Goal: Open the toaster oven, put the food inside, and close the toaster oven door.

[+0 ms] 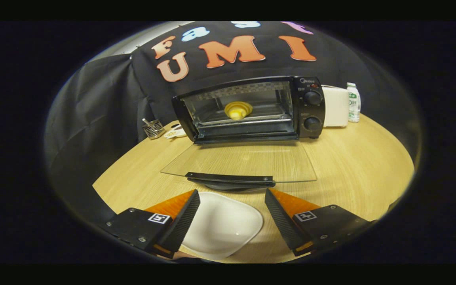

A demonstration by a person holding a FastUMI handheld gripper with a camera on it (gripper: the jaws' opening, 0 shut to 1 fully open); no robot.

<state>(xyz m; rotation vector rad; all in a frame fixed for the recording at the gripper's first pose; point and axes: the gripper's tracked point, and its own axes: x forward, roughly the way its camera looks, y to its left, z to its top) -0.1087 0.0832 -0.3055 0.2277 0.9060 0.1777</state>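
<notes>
A black toaster oven (251, 109) stands at the back of the round wooden table (354, 166). Its glass door (244, 162) lies folded down flat toward me, with the dark handle (230, 179) along its near edge. Inside, on the rack, sits a yellow piece of food (238, 110). My gripper (232, 196) is open, its fingers spread wide just short of the door handle, holding nothing. A white square dish (222, 225) lies on the table below and between the fingers, with nothing on it.
Right of the oven stand a white appliance (335, 106) and a small bottle (354, 102). Left of the oven are a wire holder (153, 128) and a small white object (175, 132). Black cloth hangs behind the table.
</notes>
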